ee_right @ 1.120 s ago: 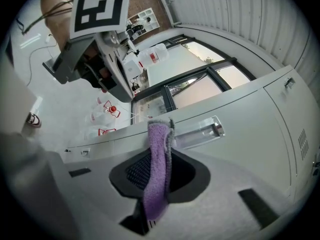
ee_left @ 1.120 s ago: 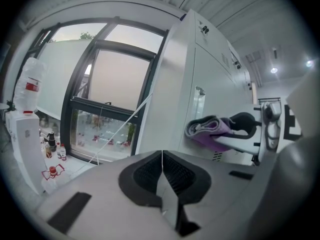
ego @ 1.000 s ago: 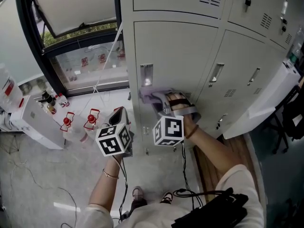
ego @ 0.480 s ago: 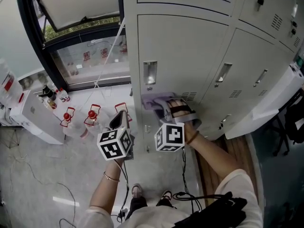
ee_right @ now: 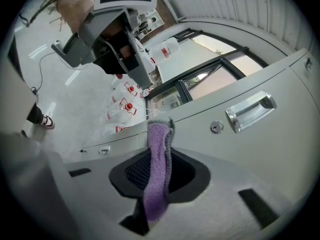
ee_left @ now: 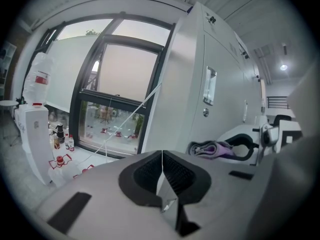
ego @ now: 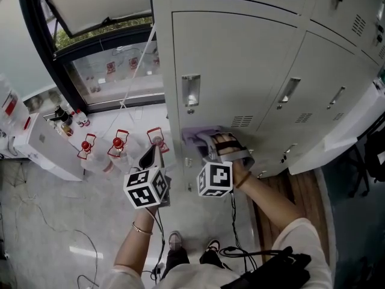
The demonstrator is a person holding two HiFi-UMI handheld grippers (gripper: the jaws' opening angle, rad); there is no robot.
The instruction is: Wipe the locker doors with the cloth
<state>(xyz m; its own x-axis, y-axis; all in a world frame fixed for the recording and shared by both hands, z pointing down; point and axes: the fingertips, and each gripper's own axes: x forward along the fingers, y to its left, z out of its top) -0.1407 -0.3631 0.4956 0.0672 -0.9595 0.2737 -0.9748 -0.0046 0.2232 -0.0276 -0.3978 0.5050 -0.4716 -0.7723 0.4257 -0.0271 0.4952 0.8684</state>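
Clearly clamps the purple cloth [ego: 194,135] in the right gripper [ego: 203,142], jaws closed on its fold, at centre frame against the lower locker door [ego: 240,65], just below the handle [ego: 190,90], likely so the free edge rubs the metal. Holds the left gripper [ego: 151,154] low at centre-left, jaws together on nothing, well apart from the door, probably just out of the way.

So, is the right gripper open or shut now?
Shut on the cloth: the right gripper clamps the purple fabric between its jaws.
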